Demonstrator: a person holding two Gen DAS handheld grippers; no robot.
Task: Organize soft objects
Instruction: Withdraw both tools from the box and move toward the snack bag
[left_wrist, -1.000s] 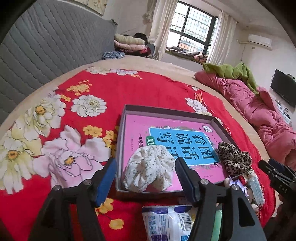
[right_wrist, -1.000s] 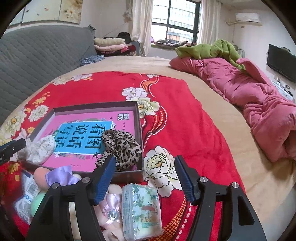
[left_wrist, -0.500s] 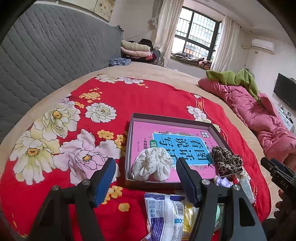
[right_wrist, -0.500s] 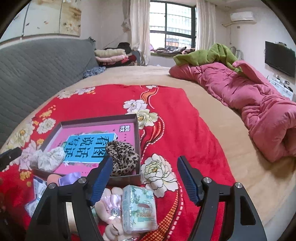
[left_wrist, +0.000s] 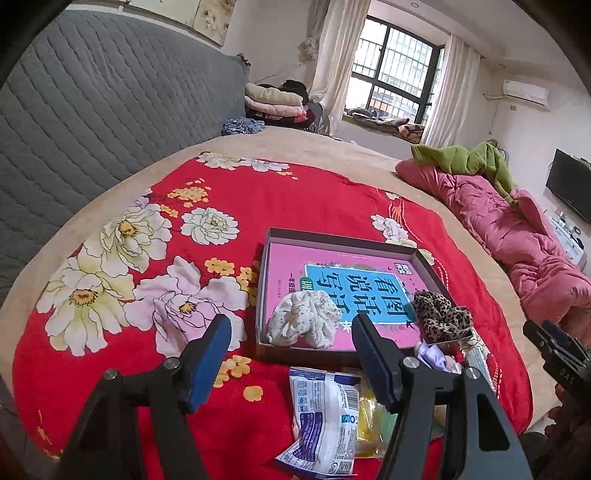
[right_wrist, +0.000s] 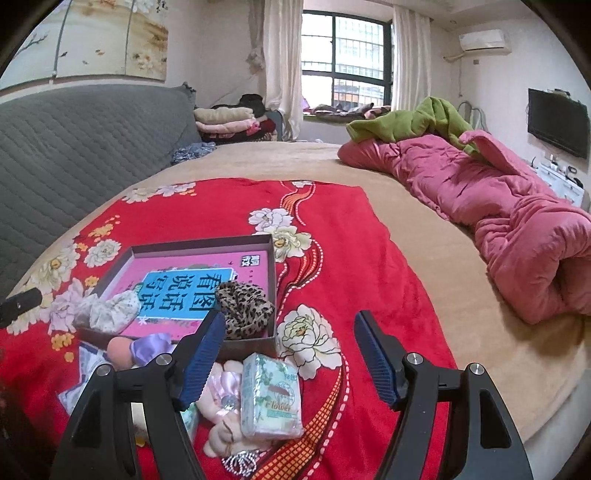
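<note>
Both grippers hang spread and empty above my red floral blanket (left_wrist: 295, 199): left gripper (left_wrist: 291, 338), right gripper (right_wrist: 290, 334), whose jaws have just been opening. White scrunchie (left_wrist: 304, 323) and leopard scrunchie (right_wrist: 243, 306) lie inside the shallow box (left_wrist: 334, 242); tissue pack (right_wrist: 271, 397) sits just outside.

My left gripper (left_wrist: 291, 341) tilts downward, its blue-padded jaws spread wide with nothing pressed between them. My right gripper (right_wrist: 290, 343) tilts down the same way; its jaws have just been opening and stand wide, holding nothing. Its black tip (left_wrist: 554, 345) shows at the left view's right edge.
</note>
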